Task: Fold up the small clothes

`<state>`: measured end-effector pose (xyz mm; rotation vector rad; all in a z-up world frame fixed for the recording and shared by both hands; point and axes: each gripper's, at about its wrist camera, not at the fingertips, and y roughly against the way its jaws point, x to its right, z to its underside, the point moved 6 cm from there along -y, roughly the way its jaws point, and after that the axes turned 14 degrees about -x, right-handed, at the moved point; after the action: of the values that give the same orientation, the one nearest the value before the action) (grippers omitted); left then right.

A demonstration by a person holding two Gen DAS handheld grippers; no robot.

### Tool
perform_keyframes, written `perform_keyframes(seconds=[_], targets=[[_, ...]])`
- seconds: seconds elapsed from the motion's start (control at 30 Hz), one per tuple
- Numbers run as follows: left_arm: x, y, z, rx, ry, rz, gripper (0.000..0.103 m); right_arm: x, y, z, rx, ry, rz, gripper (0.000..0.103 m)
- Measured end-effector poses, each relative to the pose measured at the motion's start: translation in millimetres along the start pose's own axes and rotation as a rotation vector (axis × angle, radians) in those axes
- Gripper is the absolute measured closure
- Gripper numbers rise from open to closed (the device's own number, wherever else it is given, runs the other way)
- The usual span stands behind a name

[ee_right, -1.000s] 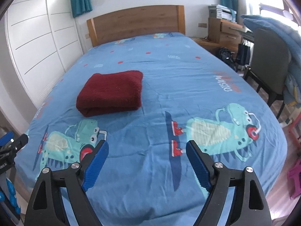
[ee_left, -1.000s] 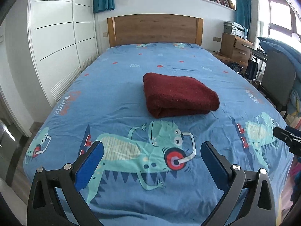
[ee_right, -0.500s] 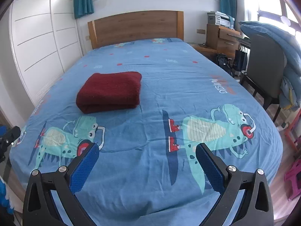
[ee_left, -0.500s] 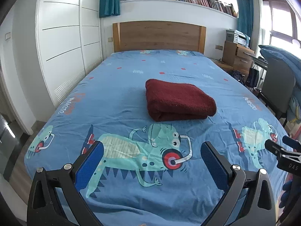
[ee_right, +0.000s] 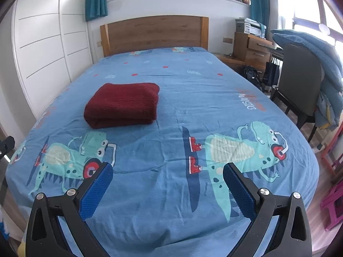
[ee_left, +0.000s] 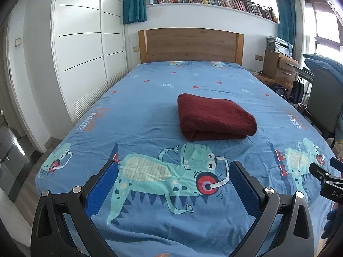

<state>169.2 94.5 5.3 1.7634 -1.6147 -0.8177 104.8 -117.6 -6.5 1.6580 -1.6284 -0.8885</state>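
Both grippers have drawn back toward the foot of the bed (ee_left: 139, 115) since a second ago, so the folded maroon garment (ee_left: 214, 117) sits farther from them. The left gripper (ee_left: 173, 180) hovers above the dinosaur print (ee_left: 171, 175) nearer the foot than the garment, jaws spread wide, holding nothing. The right gripper (ee_right: 168, 184) is likewise wide apart and empty. The garment lies mid-bed, between headboard (ee_left: 190, 45) and print.
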Motion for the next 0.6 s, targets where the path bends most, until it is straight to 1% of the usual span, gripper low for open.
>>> perform_keyframes(seconds=[0.4, 0.6], targets=[[1.1, -5.1, 0.0, -0.003, -0.001, -0.029, 0.001, 7.3, -3.1, 4.1, 0.011, -0.011, 0.022, 0.000], [8.7, -10.1, 1.5, -0.010, -0.020, -0.026, 0.001, 14.2, -7.6, 6.2, 0.007, -0.017, 0.037, 0.000]])
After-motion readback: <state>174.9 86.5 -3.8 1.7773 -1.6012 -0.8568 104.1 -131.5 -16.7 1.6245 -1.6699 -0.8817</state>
